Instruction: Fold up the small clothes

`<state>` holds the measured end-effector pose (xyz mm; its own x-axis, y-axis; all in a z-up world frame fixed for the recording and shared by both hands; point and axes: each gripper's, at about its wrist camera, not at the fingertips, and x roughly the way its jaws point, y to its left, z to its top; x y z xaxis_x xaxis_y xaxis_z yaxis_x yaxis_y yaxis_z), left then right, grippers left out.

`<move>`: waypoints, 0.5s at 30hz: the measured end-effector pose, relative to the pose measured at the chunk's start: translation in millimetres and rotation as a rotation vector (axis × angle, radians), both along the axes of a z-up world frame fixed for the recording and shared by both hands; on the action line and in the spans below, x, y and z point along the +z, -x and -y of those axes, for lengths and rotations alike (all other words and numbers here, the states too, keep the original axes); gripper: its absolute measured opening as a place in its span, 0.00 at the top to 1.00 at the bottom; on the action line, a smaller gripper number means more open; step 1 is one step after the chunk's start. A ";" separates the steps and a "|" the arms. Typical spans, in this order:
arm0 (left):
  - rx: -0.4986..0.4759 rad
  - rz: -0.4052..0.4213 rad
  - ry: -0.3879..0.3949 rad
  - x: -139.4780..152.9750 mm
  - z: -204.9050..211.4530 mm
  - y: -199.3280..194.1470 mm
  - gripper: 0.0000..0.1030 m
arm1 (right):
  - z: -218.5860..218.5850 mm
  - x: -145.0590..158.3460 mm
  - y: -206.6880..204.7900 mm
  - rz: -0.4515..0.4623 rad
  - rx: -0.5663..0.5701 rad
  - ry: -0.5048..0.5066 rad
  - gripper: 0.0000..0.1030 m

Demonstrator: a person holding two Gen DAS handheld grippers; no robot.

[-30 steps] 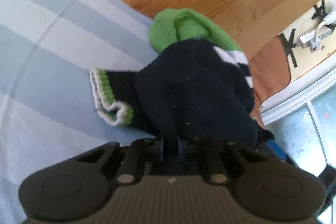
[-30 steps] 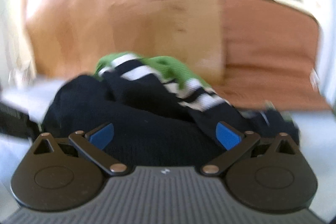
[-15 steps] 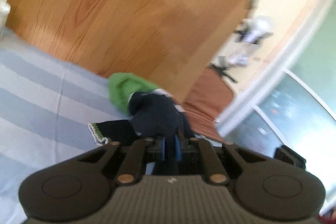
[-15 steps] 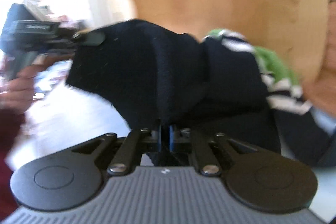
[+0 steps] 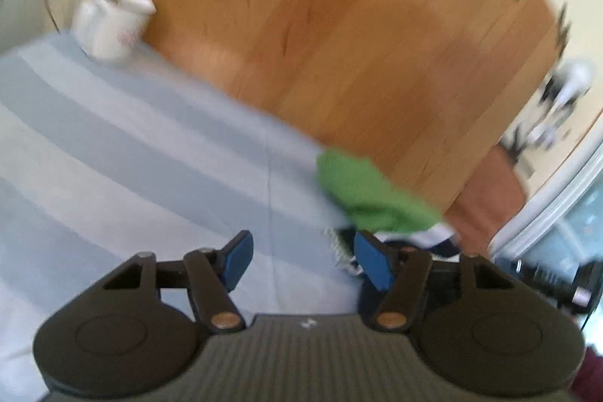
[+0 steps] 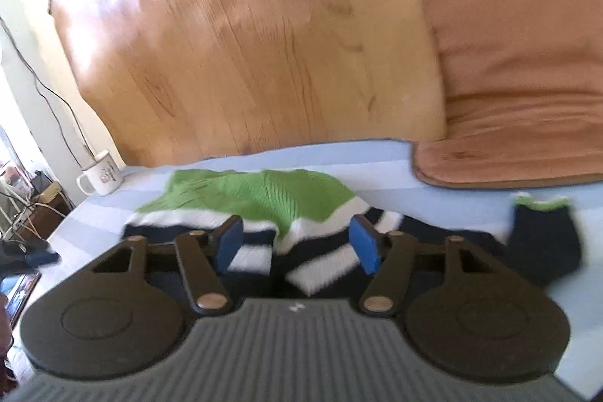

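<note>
- The left gripper (image 5: 303,262) sits low in the centre of its view with its jaws spread wide and nothing between them; only the blue-and-white striped cloth (image 5: 132,153) shows in the gap.
- In that view the sweater (image 5: 371,193) lies to the right of centre, a green part uppermost and a strip of white and navy below it, partly hidden behind the right blue pad (image 5: 371,260). The picture is blurred, so its folds cannot be made out.
- A white mug (image 5: 113,23) stands at the upper left, on the far edge of the cloth, against a wooden board (image 5: 339,25).
- The right gripper (image 6: 296,247) also has its jaws wide apart and holds nothing; the sweater (image 6: 260,194) lies flat on the cloth just beyond and between the pads.
- In the right view the sweater spans the middle of the frame: green at the top, white and navy stripes beneath, dark navy running under the gripper body.
- A navy sleeve (image 6: 544,242) with a green-and-white cuff lies at the right of the frame.
- The mug (image 6: 100,174) stands at the left, well apart from the sweater; a brown cushion (image 6: 516,63) fills the upper right, its lower edge resting on the cloth (image 6: 377,157).
</note>
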<state>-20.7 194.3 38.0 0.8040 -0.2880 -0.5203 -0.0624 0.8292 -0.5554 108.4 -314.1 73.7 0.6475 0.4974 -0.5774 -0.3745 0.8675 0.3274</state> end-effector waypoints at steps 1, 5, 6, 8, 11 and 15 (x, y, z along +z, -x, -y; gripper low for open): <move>-0.015 -0.029 -0.012 -6.1 9.7 -18.5 0.42 | -9.7 -4.8 -9.4 -0.009 -0.002 0.025 0.28; -0.082 -0.101 0.034 -23.1 42.7 -79.7 0.42 | -35.2 -31.4 -40.4 -0.084 -0.021 0.035 0.27; -0.102 -0.110 0.035 -26.6 50.0 -91.3 0.42 | -34.8 -34.9 -43.8 -0.110 -0.030 0.022 0.30; -0.144 -0.144 0.015 -36.5 71.3 -111.7 0.52 | -34.0 -41.4 -47.8 -0.178 -0.002 -0.025 0.95; -0.157 -0.145 -0.117 -41.9 104.1 -128.1 0.90 | -24.9 -30.6 -32.4 -0.100 -0.019 -0.036 0.94; -0.117 -0.120 -0.089 -30.3 81.2 -117.4 0.92 | 13.6 9.4 -8.9 0.066 -0.128 -0.040 0.94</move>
<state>96.7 113.1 7.7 0.6982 -0.3244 -0.6382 -0.0241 0.8803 -0.4738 117.3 -327.8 83.1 0.7427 0.4305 -0.5129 -0.2838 0.8961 0.3412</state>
